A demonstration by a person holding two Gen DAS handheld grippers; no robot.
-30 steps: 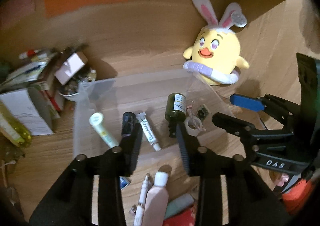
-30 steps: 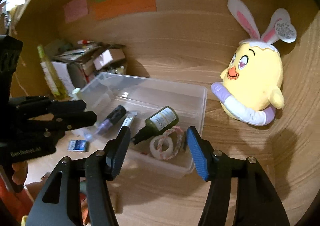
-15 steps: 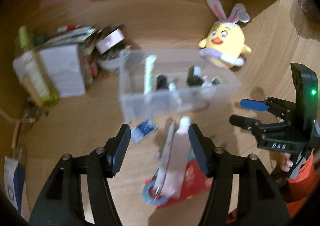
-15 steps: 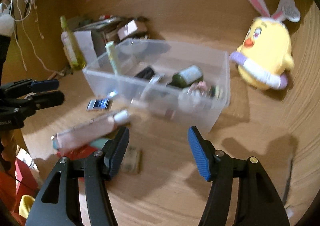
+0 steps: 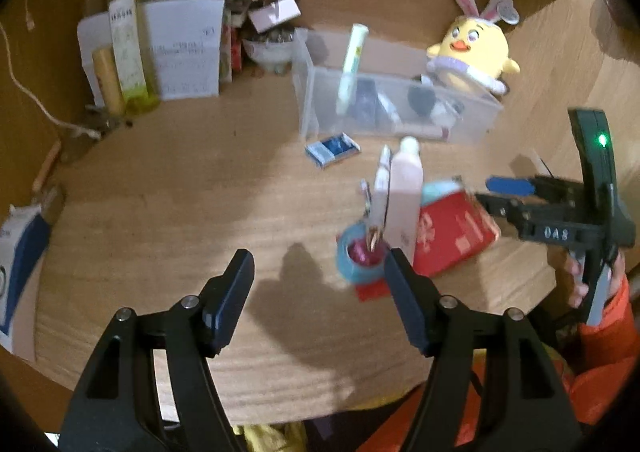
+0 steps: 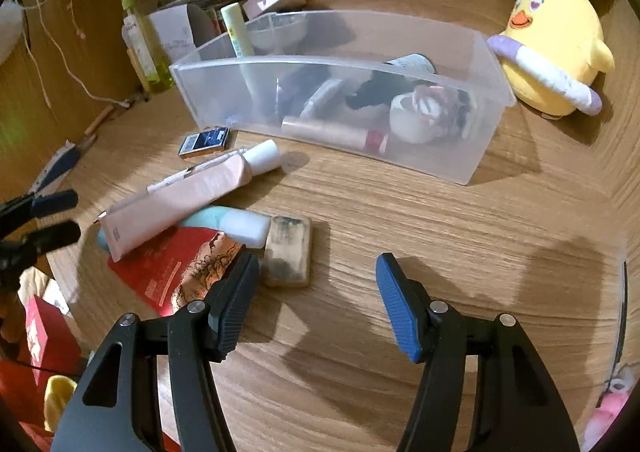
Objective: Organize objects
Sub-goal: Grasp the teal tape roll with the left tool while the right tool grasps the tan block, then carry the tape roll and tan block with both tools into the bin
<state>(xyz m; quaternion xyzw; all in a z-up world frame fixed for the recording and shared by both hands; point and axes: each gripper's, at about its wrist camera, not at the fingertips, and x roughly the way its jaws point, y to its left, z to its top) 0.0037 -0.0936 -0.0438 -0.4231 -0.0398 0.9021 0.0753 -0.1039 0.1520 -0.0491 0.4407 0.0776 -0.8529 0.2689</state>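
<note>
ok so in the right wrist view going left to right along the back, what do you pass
tall yellow-green spray bottle → white cardboard box → clear plastic storage bin → yellow plush chick with bunny ears

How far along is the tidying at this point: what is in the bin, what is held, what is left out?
Done: the clear bin already holds several tubes and bottles. In hand: nothing; the left gripper, whose jaws have just been opening, and the right gripper are both open and empty. Left on the desk: pink tube, teal tube, red packet, small blue box, tape roll.
</note>
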